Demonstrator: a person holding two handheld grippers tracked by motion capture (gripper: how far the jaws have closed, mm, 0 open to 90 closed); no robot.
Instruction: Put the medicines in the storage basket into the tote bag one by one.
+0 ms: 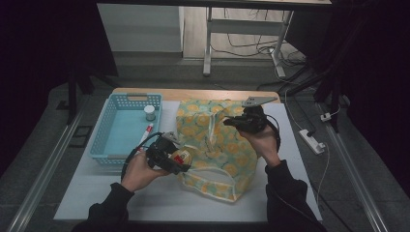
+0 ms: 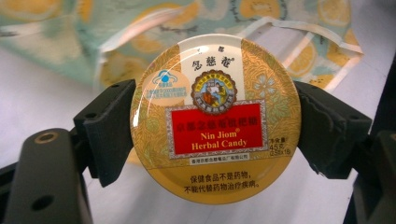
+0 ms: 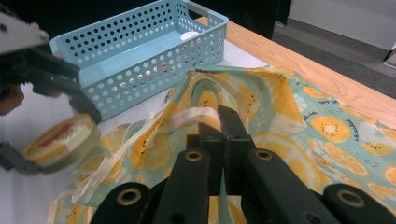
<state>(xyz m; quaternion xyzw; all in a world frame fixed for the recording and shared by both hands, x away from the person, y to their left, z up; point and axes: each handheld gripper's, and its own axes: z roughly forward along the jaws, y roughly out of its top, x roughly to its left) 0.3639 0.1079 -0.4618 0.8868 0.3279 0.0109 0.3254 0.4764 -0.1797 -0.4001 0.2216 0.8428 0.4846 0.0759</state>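
Table first: the lemon-print bag sprawls beside the blue basket. Right tool is clamped tight on the bag's handle strap, lifting the mouth. Left tool grips the candy tin by its rim, just at the bag. Next, I'd say: into the opening, then release.

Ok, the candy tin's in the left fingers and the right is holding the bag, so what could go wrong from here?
1. The left gripper holds the round Nin Jiom candy tin only by its curved rim, so it could twist or slip out.
2. The right gripper pinches just a fold of the lemon-print bag; the cloth may slide free and the mouth sag shut.
3. The bag's loose handle strap lies near the tin and might snag it.
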